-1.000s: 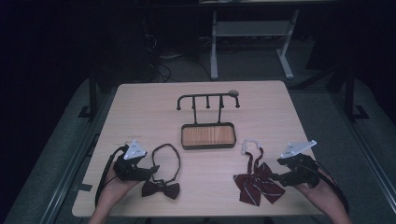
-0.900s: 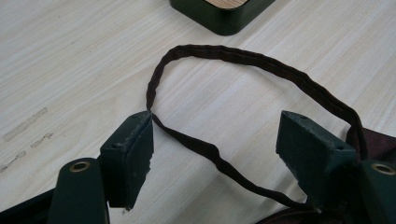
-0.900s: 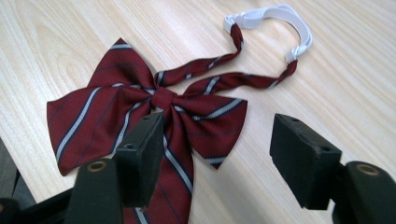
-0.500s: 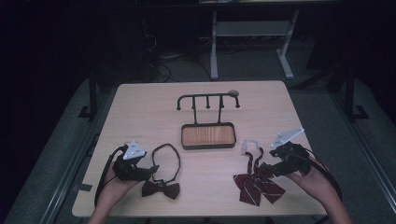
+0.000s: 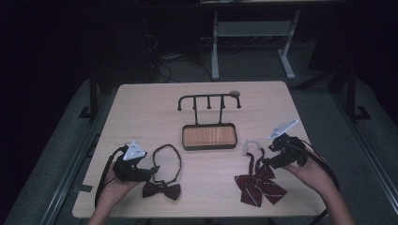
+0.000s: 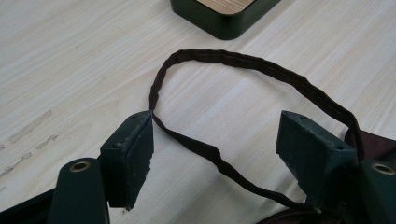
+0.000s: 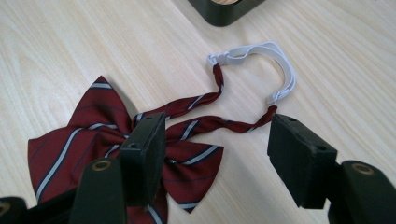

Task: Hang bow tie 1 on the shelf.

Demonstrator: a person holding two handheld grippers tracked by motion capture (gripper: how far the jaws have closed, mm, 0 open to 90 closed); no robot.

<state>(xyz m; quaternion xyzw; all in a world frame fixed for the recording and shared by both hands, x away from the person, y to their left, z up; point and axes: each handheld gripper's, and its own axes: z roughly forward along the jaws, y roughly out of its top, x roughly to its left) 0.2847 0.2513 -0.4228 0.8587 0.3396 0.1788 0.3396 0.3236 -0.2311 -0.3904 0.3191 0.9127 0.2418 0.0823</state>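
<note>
Right claw [image 5: 267,154]: since a second ago it has shifted in from the right edge of the bench [image 5: 141,108] toward the striped bow tie [image 5: 259,183], and now sits at about 2 o'clock of the bow, over the two red straps. Jaws have eased slightly inward but stand wide, released, nothing pinched. In the right gripper view the left jaw hangs above the knot and the right jaw stands just off the strap end; whether either pad touches cloth I cannot tell.

Left claw [image 5: 152,171]: no shift across the three high-view pictures. Released, jaws wide, straddling the near side of the dark strap loop [image 6: 243,70]. In the left gripper view the tip of its left jaw meets the loop; not clamped.

Reading: the right hand looks to be lining up a pick on the striped tie's neck strap, probably to carry it to the hanger rack [image 5: 209,101] at 12 o'clock. No grasp made yet on either tie.

Striped bow tie: dark red with thin pale stripes, lying flat at roughly 5 o'clock on the bench, wings spread, slightly rumpled. Two narrow straps run from the knot toward 12 o'clock and join a white elastic band [image 7: 275,60] with a plastic clasp, curved in a half ring.

Dark bow tie [image 5: 162,190]: at 7 o'clock, plain, its loop open toward the wooden tray [image 5: 209,137] at centre.
</note>
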